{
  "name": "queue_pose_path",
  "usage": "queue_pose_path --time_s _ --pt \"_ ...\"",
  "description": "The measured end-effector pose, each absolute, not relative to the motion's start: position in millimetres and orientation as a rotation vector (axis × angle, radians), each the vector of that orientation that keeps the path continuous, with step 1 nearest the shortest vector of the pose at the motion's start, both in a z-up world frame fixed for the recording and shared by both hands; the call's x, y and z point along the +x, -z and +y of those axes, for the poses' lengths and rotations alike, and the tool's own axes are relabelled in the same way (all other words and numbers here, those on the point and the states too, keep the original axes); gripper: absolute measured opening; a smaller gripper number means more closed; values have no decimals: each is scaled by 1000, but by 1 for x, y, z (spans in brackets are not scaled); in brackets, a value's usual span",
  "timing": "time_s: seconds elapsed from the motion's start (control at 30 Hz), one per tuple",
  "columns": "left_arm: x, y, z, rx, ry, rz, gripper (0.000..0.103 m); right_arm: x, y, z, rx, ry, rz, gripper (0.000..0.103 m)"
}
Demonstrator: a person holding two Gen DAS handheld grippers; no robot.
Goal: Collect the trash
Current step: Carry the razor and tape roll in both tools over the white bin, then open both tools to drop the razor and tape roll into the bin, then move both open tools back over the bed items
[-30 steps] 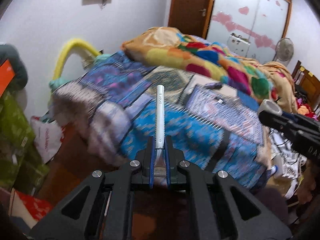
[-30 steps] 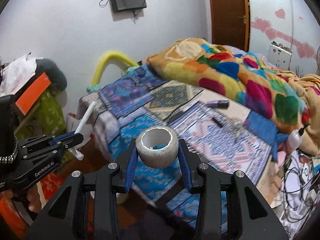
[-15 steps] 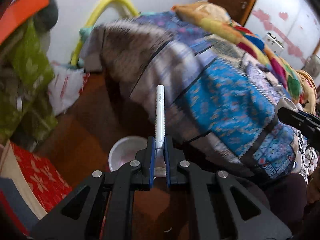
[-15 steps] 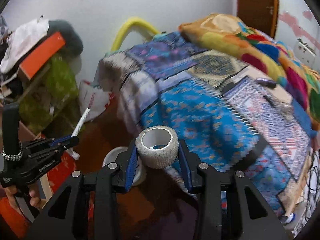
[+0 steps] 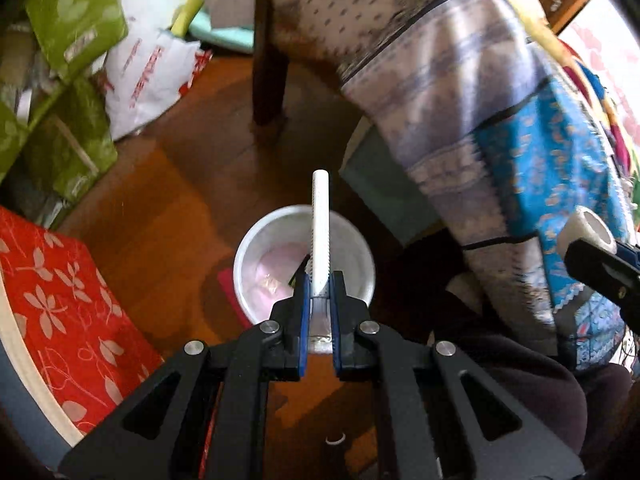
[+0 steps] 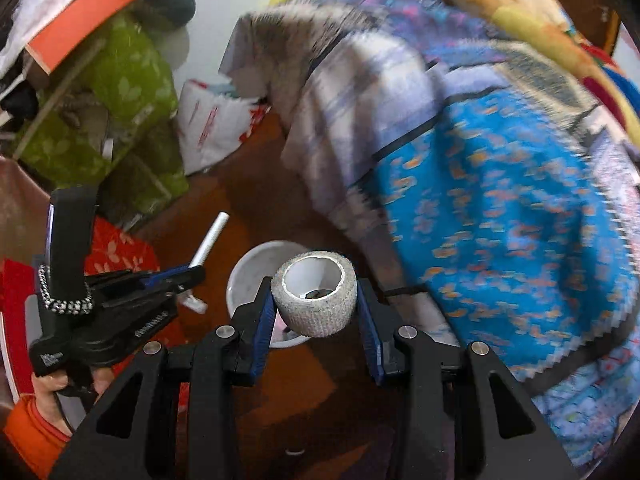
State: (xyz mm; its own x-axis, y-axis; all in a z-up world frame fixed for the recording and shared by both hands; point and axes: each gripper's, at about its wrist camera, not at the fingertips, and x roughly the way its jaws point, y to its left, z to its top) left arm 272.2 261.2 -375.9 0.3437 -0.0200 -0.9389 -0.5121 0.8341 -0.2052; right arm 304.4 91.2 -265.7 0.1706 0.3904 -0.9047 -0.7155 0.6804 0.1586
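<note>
The left gripper [image 5: 319, 292] has its fingers pinching one thin white ridged plastic stick [image 5: 320, 232], whose lower end is hidden between the blue pads. The right gripper [image 6: 316, 308] has its fingers clamped on one grey-white roll of woven bandage tape [image 6: 316, 294], open core facing the camera. Both hang above one round white plastic bin [image 5: 360, 256] standing on the brown wooden floor [image 5: 172, 200]; its contents are pinkish and hard to make out. Beside it the patterned blue bedspread [image 6: 500, 220] is motion-blurred. One red floral cloth [image 5: 52, 280] is cut off at the frame edge.
</note>
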Motion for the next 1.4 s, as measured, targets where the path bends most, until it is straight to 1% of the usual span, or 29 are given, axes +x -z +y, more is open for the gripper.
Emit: queue_pose_path --time_s 0.17,0.33,0.4,0.43,0.47,0.53,0.7,0.97,1.4 --pt "273 391 270 -546 -347 1216 8 304 287 125 -372 -856 1195 36" --pt "280 388 267 -518 -347 1206 8 306 293 145 -357 -931 1240 38" --pt "285 387 265 -471 -367 1223 9 309 294 147 -349 -938 1254 40" --pt "287 387 264 -453 -367 1231 11 309 294 146 -354 -927 1250 47" --pt "287 386 263 -443 -366 1235 12 309 293 145 -360 -918 1241 52" --pt "285 383 262 -442 -365 1230 17 309 289 141 -371 -908 1219 52" --pt "280 367 255 -416 -369 1207 17 312 281 126 -368 -892 1203 52" --pt "268 313 234 -328 -366 1124 17 305 248 98 -354 -873 1124 52" --pt "257 206 172 -240 -313 934 18 286 158 26 -262 -814 905 51"
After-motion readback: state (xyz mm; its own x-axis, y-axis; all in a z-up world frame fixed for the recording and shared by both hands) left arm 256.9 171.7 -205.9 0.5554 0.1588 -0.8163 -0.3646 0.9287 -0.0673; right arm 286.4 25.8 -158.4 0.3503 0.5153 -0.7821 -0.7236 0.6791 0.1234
